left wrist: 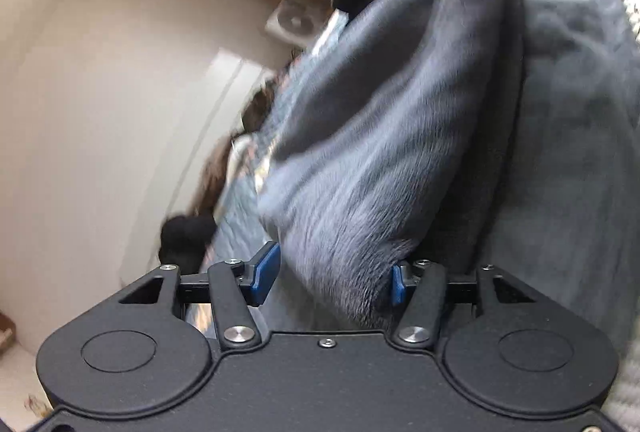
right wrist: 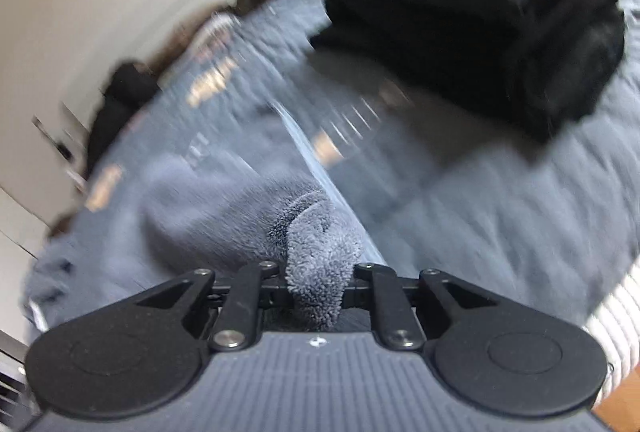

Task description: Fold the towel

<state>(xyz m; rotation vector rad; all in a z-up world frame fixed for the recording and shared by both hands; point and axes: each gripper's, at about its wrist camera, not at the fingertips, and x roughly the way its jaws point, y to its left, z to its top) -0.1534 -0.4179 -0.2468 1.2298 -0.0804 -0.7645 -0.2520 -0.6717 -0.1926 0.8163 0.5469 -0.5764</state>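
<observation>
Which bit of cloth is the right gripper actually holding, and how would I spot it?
Start at the big grey-blue towel filling the right wrist view. At its near edge, the right gripper pinches a bunched fold, sharp and nubbly where everything around it is blurred.

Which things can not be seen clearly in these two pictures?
- Left gripper pads: towel fills the gap, so the grip is unclear.
- Right gripper fingertips: hidden by the towel bunch.
- Towel's full outline: motion blur, both views.
- Dark object, right view: blurred, unidentifiable.
</observation>
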